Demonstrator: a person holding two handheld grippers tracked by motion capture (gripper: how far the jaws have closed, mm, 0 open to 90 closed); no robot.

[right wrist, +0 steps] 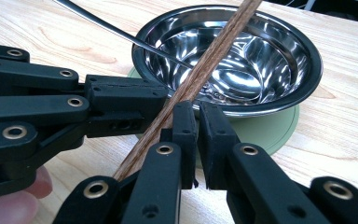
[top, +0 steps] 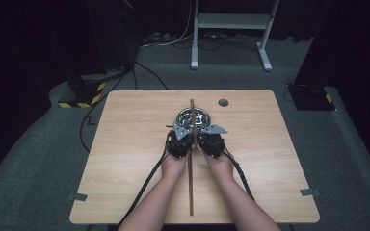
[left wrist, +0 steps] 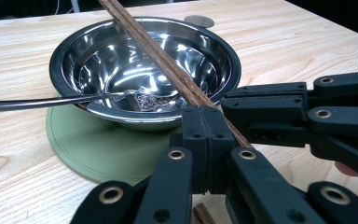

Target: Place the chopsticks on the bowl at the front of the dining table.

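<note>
Beside bowl (left wrist: 144, 70) | both fingers clenched, empty | chopsticks (top: 191, 159) between grippers | left gripper view: green mat (left wrist: 98, 149)

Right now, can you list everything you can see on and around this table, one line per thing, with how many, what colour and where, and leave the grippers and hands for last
Table: one, light wood, centre of the high view.
Bowl: one, shiny steel, far middle of the table, standing on the mat.
Mat: one, pale green, round, under the bowl.
Chopsticks: a brown wooden pair, running from the near edge out over the bowl, between the two grippers.
Spoon: one, steel, handle over the bowl's rim, head inside.
Round insert: one, grey, far table edge.
White stand: one, on the floor beyond.
Left gripper: one, black, jaws together beside the chopsticks.
Right gripper: one, black, jaws nearly together.
Hands: two, behind the grippers.
</note>
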